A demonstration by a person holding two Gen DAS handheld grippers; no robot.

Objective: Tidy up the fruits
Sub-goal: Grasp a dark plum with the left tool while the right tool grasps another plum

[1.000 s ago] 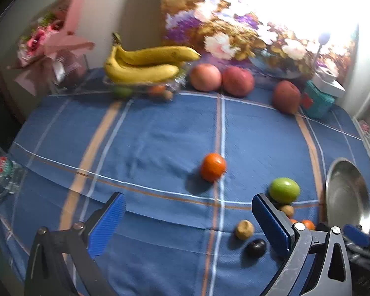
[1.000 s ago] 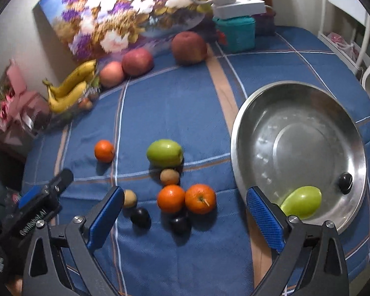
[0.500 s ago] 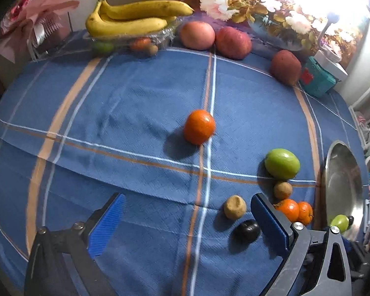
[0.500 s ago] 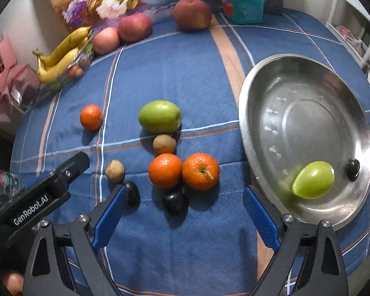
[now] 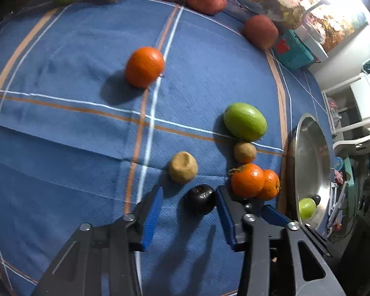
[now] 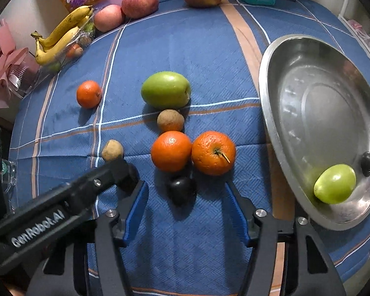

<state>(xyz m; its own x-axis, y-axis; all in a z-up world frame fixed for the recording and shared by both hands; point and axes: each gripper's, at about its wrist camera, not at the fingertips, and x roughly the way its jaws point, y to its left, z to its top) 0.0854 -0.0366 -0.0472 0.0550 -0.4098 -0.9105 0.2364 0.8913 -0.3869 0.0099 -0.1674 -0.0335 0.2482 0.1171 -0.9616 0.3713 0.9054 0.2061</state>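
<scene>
My left gripper has dropped low since a moment ago, its blue fingers now spread either side of a dark plum on the blue checked cloth, gripping nothing; my right gripper has also closed in, open and empty around a second dark plum below two oranges; beside them the steel bowl holds a green fruit
</scene>
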